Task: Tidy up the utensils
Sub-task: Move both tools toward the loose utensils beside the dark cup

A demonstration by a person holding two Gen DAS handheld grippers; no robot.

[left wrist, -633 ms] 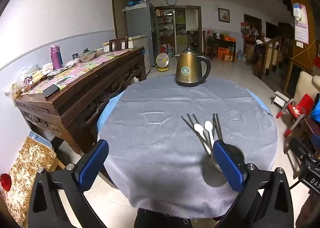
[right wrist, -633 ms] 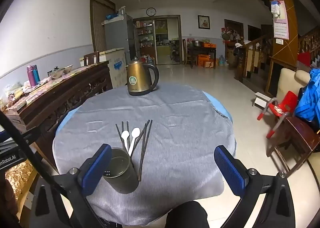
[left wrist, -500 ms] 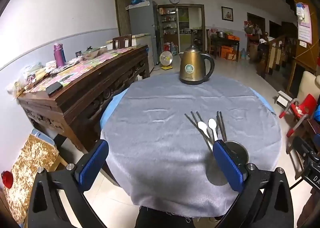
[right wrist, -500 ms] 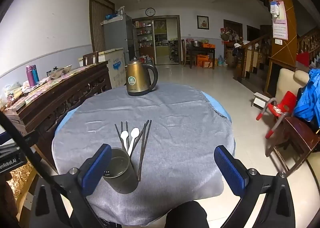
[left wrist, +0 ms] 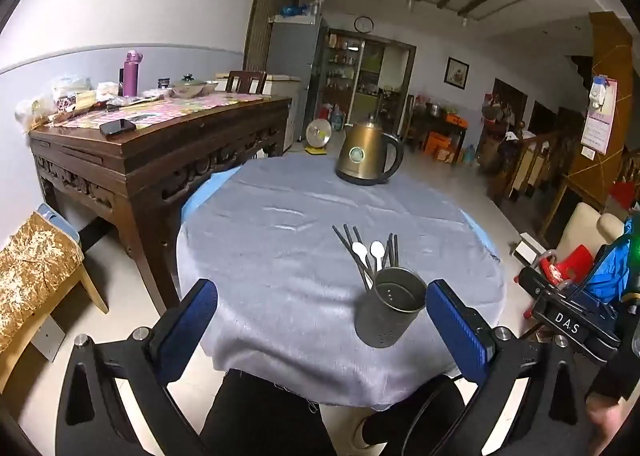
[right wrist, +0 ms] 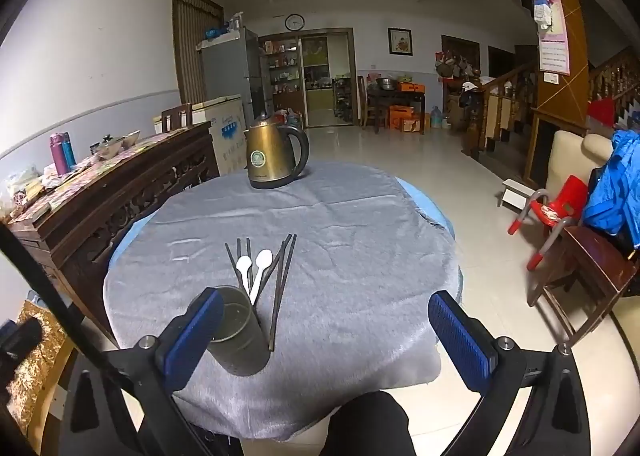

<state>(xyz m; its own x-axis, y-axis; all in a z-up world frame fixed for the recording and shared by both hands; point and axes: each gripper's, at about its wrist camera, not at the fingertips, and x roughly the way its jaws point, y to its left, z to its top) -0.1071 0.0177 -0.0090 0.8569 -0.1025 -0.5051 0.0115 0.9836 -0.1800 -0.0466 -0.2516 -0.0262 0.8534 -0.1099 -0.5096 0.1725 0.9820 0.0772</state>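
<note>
Both hand-held grippers (left wrist: 320, 320) (right wrist: 326, 326) released; only left view shows holder (left wrist: 390, 306) perforations.

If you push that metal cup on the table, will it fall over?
Probably, if pushed high. The metal cup stands upright, taller than wide, and looks empty, so likely light. The grey cloth under it may drag and tip it. Its round side would likely roll.

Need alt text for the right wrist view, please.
Open right gripper hangs over a grey-clothed round table; an empty metal holder stands by its left finger, chopsticks and two white spoons beyond, kettle behind.
</note>
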